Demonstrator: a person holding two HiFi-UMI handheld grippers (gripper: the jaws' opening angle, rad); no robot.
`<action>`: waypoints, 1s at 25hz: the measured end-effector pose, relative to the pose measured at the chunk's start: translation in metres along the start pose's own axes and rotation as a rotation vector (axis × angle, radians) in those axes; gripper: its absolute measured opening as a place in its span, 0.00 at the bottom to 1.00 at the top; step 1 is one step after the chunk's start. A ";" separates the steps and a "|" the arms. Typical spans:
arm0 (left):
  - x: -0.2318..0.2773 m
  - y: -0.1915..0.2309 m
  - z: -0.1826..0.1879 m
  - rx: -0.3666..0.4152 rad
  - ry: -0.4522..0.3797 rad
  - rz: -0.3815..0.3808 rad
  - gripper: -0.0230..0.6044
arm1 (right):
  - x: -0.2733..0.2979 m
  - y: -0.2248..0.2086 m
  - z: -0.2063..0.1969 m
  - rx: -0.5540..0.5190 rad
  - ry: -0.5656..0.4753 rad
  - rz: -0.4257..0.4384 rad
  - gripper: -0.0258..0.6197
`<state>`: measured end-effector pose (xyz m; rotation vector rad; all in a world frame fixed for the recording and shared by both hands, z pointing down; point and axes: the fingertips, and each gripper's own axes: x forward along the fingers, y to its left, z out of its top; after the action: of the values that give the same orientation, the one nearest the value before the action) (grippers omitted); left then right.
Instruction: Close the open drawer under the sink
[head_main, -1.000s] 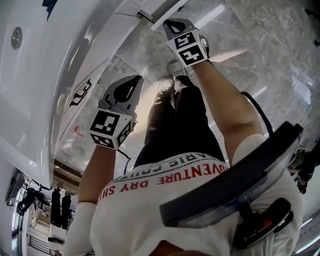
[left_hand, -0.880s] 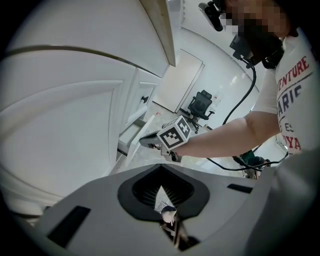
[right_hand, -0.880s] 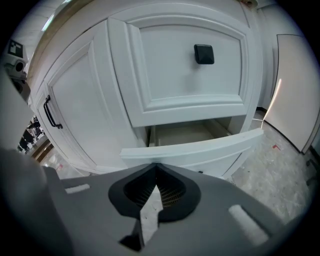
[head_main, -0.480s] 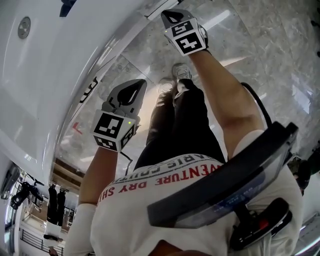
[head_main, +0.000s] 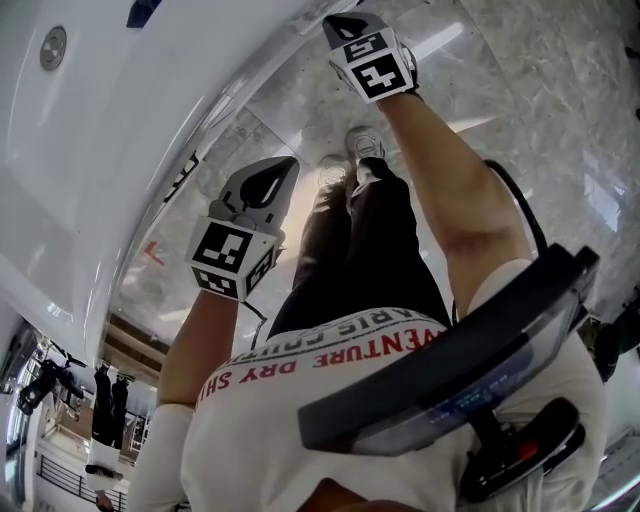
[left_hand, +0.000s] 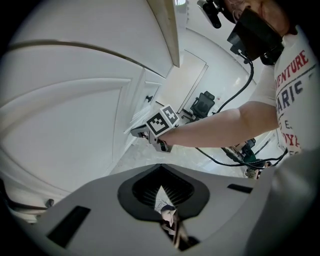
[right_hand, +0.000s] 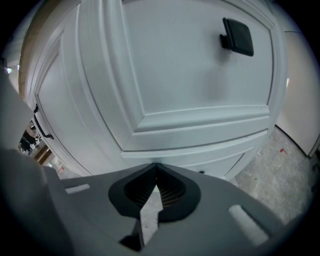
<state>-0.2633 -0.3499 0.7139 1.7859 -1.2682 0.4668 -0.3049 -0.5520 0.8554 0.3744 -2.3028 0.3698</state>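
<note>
The white panelled drawer front (right_hand: 190, 85) with its black knob (right_hand: 239, 36) fills the right gripper view. My right gripper (right_hand: 152, 166) is shut and empty, its tip against the moulding along the drawer front's lower edge. From above, the right gripper (head_main: 340, 22) reaches to the white cabinet's edge (head_main: 292, 22) at the top. In the left gripper view it (left_hand: 135, 131) shows pressed on the drawer front (left_hand: 144, 109) below the knob (left_hand: 148, 98). My left gripper (head_main: 285, 165) hangs shut and empty in the air beside the cabinet (head_main: 120, 120), touching nothing.
Marble floor (head_main: 540, 120) spreads to the right of the cabinet. The person's legs and shoes (head_main: 352, 140) stand below the grippers. A cable (left_hand: 235, 95) runs from the worn rig. Dark equipment (left_hand: 202, 103) stands by a far white wall.
The right gripper has moved farther up toward the cabinet, and the protruding drawer edge shows less than a second ago. The left gripper has stayed roughly in place.
</note>
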 end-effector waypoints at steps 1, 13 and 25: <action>-0.001 0.000 0.002 0.004 -0.003 -0.002 0.04 | -0.001 0.001 0.000 0.009 0.007 0.003 0.04; 0.000 -0.052 0.030 0.110 -0.054 -0.091 0.04 | -0.158 0.071 -0.016 0.090 -0.013 0.191 0.04; -0.093 -0.164 0.057 0.226 -0.072 -0.150 0.04 | -0.382 0.169 0.006 0.292 -0.195 0.210 0.04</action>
<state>-0.1644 -0.3276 0.5448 2.0875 -1.1558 0.4802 -0.1164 -0.3406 0.5482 0.3237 -2.4910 0.8123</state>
